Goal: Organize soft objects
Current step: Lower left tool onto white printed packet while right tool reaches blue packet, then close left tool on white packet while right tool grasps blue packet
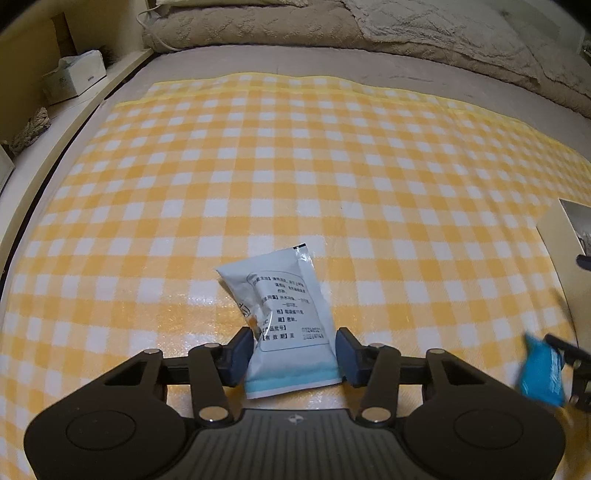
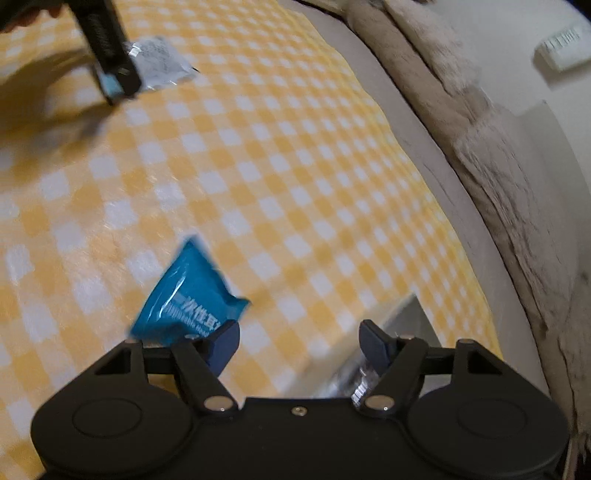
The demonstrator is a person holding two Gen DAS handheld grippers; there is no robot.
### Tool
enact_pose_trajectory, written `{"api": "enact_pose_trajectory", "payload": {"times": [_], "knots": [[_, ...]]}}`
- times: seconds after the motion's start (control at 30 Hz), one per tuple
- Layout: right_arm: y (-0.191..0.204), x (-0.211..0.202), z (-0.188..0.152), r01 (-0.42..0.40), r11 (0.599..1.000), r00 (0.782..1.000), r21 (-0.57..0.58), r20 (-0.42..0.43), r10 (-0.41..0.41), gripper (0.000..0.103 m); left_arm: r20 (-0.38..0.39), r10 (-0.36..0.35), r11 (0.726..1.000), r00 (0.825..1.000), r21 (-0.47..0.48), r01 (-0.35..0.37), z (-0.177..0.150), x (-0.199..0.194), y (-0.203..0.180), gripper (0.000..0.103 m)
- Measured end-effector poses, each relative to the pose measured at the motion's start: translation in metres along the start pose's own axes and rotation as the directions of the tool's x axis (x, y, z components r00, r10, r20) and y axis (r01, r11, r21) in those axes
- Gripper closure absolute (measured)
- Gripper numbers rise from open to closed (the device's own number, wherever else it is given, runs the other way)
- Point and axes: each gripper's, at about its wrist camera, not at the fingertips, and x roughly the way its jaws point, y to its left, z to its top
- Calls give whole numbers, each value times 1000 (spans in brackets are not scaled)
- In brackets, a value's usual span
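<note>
My left gripper (image 1: 293, 352) has its blue pads against both sides of a white sachet with printed text (image 1: 286, 317), which stands tilted on the yellow checked cloth (image 1: 258, 166). The same sachet and left gripper show far off in the right wrist view (image 2: 159, 66). My right gripper (image 2: 299, 341) is open and empty. A blue packet with white lettering (image 2: 188, 299) lies just beyond and left of its left finger (image 2: 223, 345), outside the jaws. That blue packet also shows at the right edge of the left wrist view (image 1: 541, 369).
A grey box or tray (image 2: 399, 328) with a clear wrapped item sits under my right finger. Beige fleece bedding (image 1: 369, 29) lines the far side. A tissue box (image 1: 74, 75) and a rope coil (image 1: 33, 129) sit on the left ledge.
</note>
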Motion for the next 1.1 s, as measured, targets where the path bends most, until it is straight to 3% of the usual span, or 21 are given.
{"api": "enact_pose_trajectory", "payload": {"times": [0.17, 0.27, 0.33, 0.4, 0.57, 0.63, 0.77, 0.87, 1.1], "knots": [[6, -13, 11, -41, 999, 998, 17, 52, 40, 29, 0, -11, 1000, 1000, 3, 11, 2, 1, 8, 55], [-5, -22, 15, -72, 993, 995, 92, 77, 65, 22, 0, -19, 1000, 1000, 10, 19, 3, 0, 8, 55], [-16, -26, 15, -134, 981, 987, 143, 104, 119, 18, 0, -25, 1000, 1000, 15, 25, 3, -2, 7, 56], [-23, -30, 12, -211, 964, 974, 163, 124, 192, 18, 1, -31, 999, 1000, 23, 31, 2, -5, 2, 56], [-18, -30, -1, -407, 905, 911, 126, 131, 391, 16, -3, -42, 998, 999, 36, 42, 1, -6, -5, 56], [-10, -29, -2, -441, 894, 894, 83, 126, 430, 16, -3, -44, 998, 999, 37, 44, 0, -7, -7, 56], [0, -26, -2, -462, 886, 884, 51, 115, 454, 16, -3, -46, 998, 999, 35, 46, -1, -7, -6, 56], [3, -20, -2, -480, 877, 874, 40, 108, 473, 19, -3, -46, 998, 999, 34, 46, -1, -6, -5, 56], [6, -12, 1, -523, 851, 852, 52, 69, 519, 39, -1, -48, 998, 999, 31, 48, -2, -6, -2, 58]]}}
